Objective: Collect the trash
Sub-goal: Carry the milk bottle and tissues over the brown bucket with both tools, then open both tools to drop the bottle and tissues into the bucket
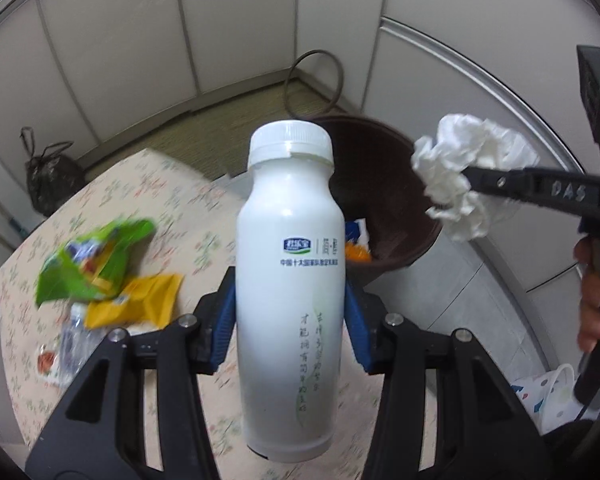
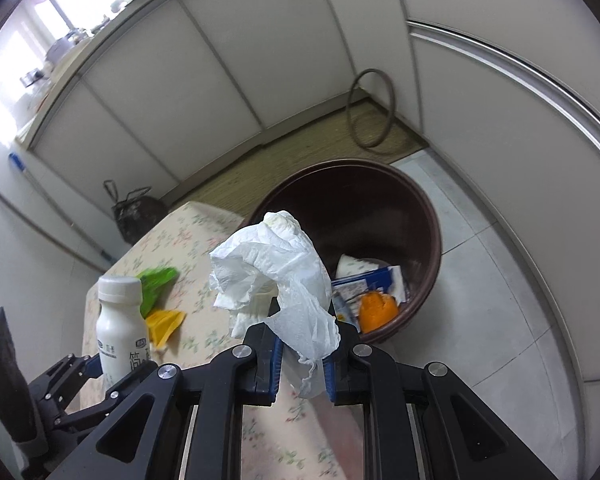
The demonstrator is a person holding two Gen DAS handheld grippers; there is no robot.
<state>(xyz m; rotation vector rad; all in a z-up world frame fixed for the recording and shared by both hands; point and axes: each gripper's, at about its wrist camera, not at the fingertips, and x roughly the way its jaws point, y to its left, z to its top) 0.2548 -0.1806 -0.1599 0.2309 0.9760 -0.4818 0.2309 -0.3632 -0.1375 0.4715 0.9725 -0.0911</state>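
My left gripper (image 1: 290, 312) is shut on a white plastic bottle (image 1: 288, 280) with a screw cap, held upright above the floral table (image 1: 204, 408). The same bottle (image 2: 118, 328) shows at the lower left of the right wrist view. My right gripper (image 2: 302, 344) is shut on a crumpled white tissue (image 2: 284, 280), which also appears in the left wrist view as the tissue (image 1: 460, 176) at the tip of that gripper (image 1: 470, 178). Past the table's far edge stands a dark brown bin (image 2: 380, 184) with wrappers and an orange scrap inside; the bin (image 1: 384, 184) lies behind the bottle.
A green wrapper (image 1: 96, 260), a yellow packet (image 1: 140, 300) and a clear crinkled wrapper (image 1: 70, 344) lie on the table's left side. A black bag (image 1: 48, 176) sits on the floor by white cabinets. A brown ring (image 2: 370, 110) leans in the corner. A hand (image 1: 596, 312) grips the right handle.
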